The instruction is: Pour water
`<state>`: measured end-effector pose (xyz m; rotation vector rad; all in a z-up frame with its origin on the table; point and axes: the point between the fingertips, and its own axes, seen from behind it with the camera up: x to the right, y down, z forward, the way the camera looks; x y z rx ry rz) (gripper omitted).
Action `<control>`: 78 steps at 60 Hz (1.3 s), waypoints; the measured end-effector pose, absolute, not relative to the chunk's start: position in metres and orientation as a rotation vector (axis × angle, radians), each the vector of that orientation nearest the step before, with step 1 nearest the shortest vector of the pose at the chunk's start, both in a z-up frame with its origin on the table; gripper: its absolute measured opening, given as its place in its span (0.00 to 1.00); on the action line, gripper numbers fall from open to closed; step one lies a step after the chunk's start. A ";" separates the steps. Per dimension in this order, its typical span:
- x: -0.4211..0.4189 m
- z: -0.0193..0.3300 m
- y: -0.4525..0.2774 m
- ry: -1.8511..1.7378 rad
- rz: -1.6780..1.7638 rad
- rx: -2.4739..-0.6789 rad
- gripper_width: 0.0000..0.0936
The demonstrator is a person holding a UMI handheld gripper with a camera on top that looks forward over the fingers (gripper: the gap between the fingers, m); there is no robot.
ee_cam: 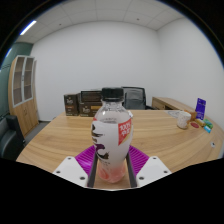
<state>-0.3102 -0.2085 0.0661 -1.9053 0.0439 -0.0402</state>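
A clear bottle with a black cap, a white and red label and a little pinkish liquid at its bottom stands upright between my fingers. My gripper is shut on the bottle's lower part, with the magenta pads pressing on both sides. The bottle looks held just above the near end of a long wooden table. A white cup stands on the table beyond the fingers to the right.
Dark boxes and a black office chair are at the table's far end. A purple sign and small green items lie near the cup. A wooden cabinet stands at the left wall.
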 end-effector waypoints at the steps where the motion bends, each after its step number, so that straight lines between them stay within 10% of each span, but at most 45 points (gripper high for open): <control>1: -0.310 0.065 -0.208 0.048 -0.041 -1.904 0.52; 17: -0.315 0.065 -0.209 0.024 0.002 -1.914 0.32; 56: -0.193 0.305 -0.092 0.514 1.044 -1.584 0.31; 78: -0.026 0.236 -0.007 1.251 1.738 -1.223 0.31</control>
